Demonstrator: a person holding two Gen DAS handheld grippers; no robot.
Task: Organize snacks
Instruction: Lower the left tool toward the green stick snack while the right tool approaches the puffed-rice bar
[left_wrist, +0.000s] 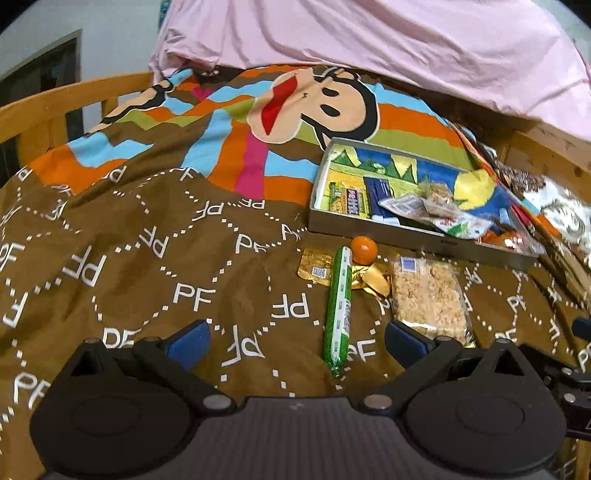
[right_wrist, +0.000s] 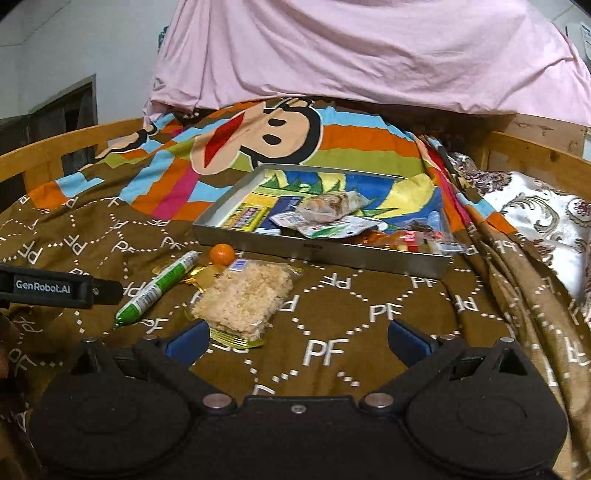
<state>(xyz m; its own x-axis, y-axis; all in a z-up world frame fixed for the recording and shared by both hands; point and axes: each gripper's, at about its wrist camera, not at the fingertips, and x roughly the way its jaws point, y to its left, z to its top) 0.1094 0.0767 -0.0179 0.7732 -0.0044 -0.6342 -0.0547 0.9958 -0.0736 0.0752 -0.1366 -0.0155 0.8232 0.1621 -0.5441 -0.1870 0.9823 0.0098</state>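
Both tools gape empty: left tool (left_wrist: 295, 345), right tool (right_wrist: 297, 341). Ahead of the left tool lies a slim green plastic-wrapped sausage stick (left_wrist: 339, 308); a crumbly clear-wrapped rice cake (right_wrist: 243, 297) touches the right tool's left finger; farther ahead sits the shallow rectangular metal tray (right_wrist: 317, 253).

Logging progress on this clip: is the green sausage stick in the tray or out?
Out. The sausage stick lies flat on the blanket, in front of the tray, beside the orange.

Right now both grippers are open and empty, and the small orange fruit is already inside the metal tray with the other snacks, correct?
Not quite. The small orange fruit lies on the brown patterned blanket, just outside the metal tray, as the right wrist view shows. The left gripper and right gripper are indeed open and empty.
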